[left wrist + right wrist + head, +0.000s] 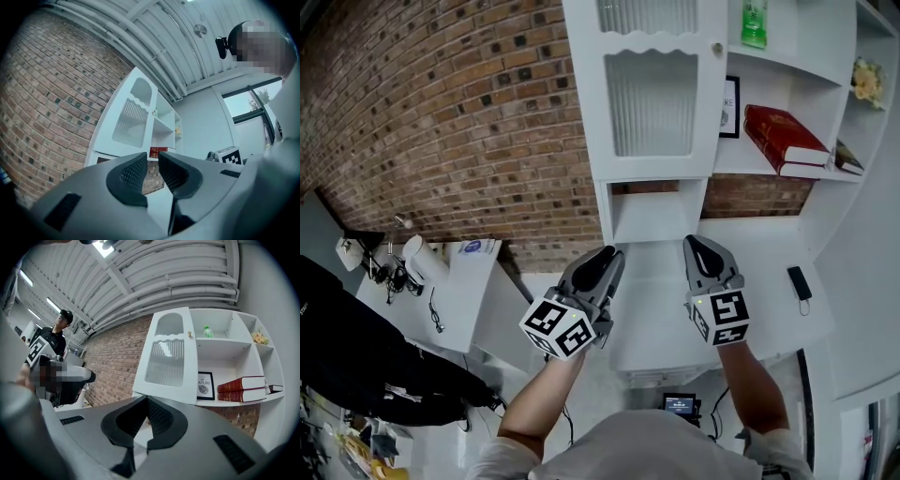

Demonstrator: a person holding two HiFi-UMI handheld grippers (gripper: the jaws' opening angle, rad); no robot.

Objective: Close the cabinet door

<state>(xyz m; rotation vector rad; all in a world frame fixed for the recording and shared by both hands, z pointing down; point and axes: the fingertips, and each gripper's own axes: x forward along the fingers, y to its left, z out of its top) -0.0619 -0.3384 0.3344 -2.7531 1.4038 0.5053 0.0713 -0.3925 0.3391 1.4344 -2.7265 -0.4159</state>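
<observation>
The white cabinet door (652,94), with a ribbed glass panel and a small knob (717,49), stands swung open in front of the cabinet's left half. It also shows in the left gripper view as the door (133,117) and in the right gripper view as the door (168,357). Both grippers hang low over the white counter (661,323), below the door and apart from it. My left gripper (609,253) (153,159) has its jaws a narrow slit apart with nothing between them. My right gripper (694,242) (146,398) is shut and holds nothing.
Open shelves on the right hold a red book (783,136), a framed picture (729,108) and a green bottle (754,21). A small black device (800,282) lies on the counter's right side. A brick wall (441,112) runs left. A person in black (356,356) stands by a cluttered white table (464,305).
</observation>
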